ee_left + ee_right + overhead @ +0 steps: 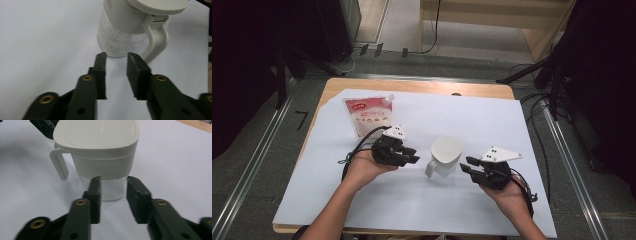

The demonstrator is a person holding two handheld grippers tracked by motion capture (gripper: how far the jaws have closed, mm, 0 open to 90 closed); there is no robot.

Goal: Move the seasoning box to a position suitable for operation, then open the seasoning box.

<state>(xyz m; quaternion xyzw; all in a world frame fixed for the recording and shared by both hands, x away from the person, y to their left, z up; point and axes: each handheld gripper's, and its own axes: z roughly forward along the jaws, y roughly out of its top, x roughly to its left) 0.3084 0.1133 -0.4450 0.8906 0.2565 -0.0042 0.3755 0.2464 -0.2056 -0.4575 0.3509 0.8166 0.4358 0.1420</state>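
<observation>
Left gripper (412,155), right gripper (468,164): jaws narrowly parted, nothing between, flanking jug. Jug (445,156): white lid shut, handle toward person, clear base with frosty residue, upright mid-sheet. Pouch (368,115): pink-white, sealed, flat, far left.

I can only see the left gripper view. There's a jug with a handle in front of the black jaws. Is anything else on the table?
Observer: Yes. In the high view a red and white pouch lies flat on the white sheet, farther back than the left gripper.
Child: Where's the other gripper?
Observer: The right gripper is on the other side of the jug, pointing at it, with nothing between its jaws.
Child: Is the jug's lid on?
Observer: Yes. The right gripper view shows the whole lid sitting closed on top.
</observation>
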